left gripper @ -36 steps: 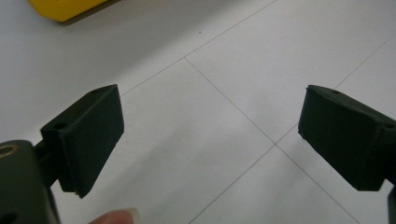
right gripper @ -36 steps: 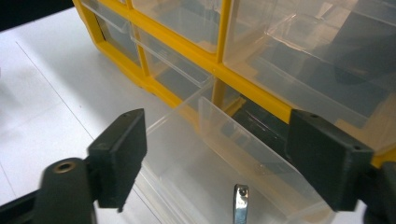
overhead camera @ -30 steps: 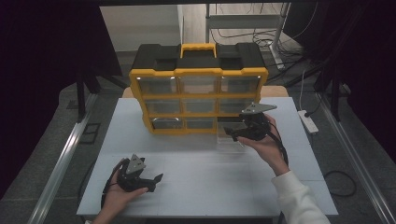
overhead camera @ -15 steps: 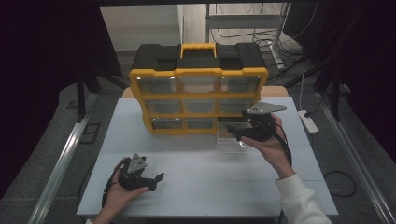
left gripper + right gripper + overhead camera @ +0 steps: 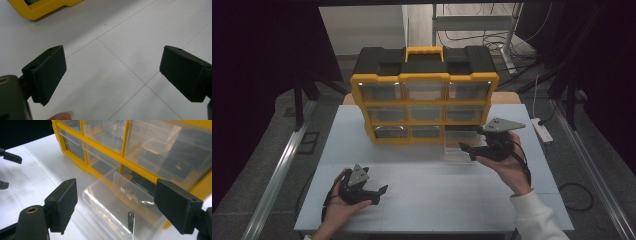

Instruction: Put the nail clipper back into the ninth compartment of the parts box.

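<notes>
Since 1 second ago the right gripper has lifted slightly at the pulled-out clear drawer, bottom right of the yellow organizer; its jaws gape with nothing between them, so the drawer looks free to be pushed home or loaded. Left gripper lies unchanged, released, on the bare white table, well apart, and nothing blocks the drawer.

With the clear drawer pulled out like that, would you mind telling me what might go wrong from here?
1. The clear drawer juts from the yellow organizer; the open right claw may nudge it out further.
2. Its clear plastic may slip between the pads.
3. The left claw rests apart, so the organizer is unbraced.
</notes>
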Tool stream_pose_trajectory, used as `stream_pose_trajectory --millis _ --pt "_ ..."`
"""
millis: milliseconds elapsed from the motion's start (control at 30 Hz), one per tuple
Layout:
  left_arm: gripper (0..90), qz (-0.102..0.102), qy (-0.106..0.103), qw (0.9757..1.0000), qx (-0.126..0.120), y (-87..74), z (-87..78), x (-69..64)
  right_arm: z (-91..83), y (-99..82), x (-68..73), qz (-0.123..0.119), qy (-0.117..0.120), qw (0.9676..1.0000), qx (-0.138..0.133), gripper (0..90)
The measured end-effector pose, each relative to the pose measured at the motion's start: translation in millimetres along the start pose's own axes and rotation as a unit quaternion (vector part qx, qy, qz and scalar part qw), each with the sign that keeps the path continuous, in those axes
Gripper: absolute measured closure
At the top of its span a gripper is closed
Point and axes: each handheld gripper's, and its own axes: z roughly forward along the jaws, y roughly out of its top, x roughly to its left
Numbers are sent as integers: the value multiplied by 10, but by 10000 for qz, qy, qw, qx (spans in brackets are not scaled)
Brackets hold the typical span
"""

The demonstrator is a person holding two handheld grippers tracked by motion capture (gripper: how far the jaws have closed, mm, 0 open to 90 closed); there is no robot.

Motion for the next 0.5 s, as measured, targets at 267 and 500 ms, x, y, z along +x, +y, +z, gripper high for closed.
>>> stream_pose_trajectory --millis 267,500 --pt "76 -13 17 10000 -14 -4 2 6 -172 -173 19 51 14 9999 -112 195" --pt "76 -47 4 10000 -40 -8 -8 13 -210 -407 53 71 58 9998 -165 187"
